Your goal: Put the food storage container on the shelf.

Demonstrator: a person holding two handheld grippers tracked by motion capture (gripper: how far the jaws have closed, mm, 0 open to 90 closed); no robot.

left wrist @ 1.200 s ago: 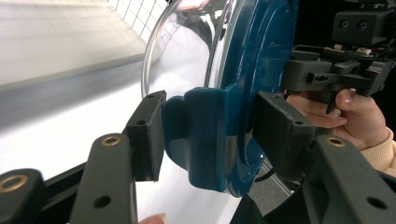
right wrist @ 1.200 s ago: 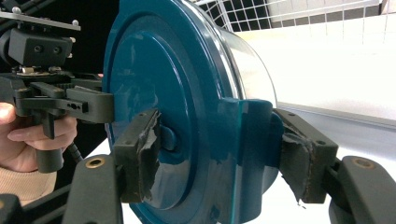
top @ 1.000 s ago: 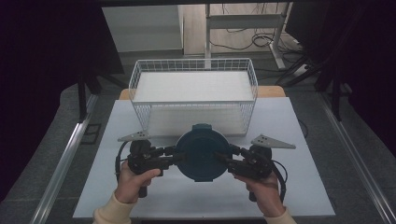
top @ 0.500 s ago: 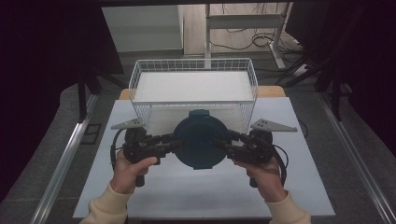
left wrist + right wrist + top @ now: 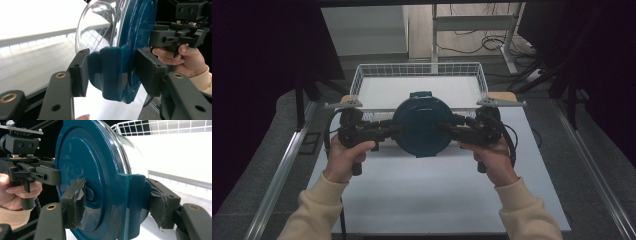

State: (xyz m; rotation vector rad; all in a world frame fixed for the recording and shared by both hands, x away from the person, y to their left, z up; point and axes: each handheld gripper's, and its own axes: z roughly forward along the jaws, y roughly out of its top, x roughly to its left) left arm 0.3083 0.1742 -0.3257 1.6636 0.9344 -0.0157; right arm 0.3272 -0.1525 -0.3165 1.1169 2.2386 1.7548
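Above the middle of the white desk (image 5: 422, 195), a round teal lid (image 5: 421, 127) with a clear domed face is held upright off the surface, just in front of the white wire basket (image 5: 362, 80) at 12 o'clock. The left gripper (image 5: 387, 131) clamps its fingers (image 5: 79, 72) on the lid's tab at 9 o'clock. The right gripper (image 5: 457, 131) clamps the tab at 3 o'clock, fingers (image 5: 73, 206) closed on it.

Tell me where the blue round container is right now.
In the high view the blue round container is held at centre above the white table, gripped between the left gripper and right gripper, just in front of the wire basket.
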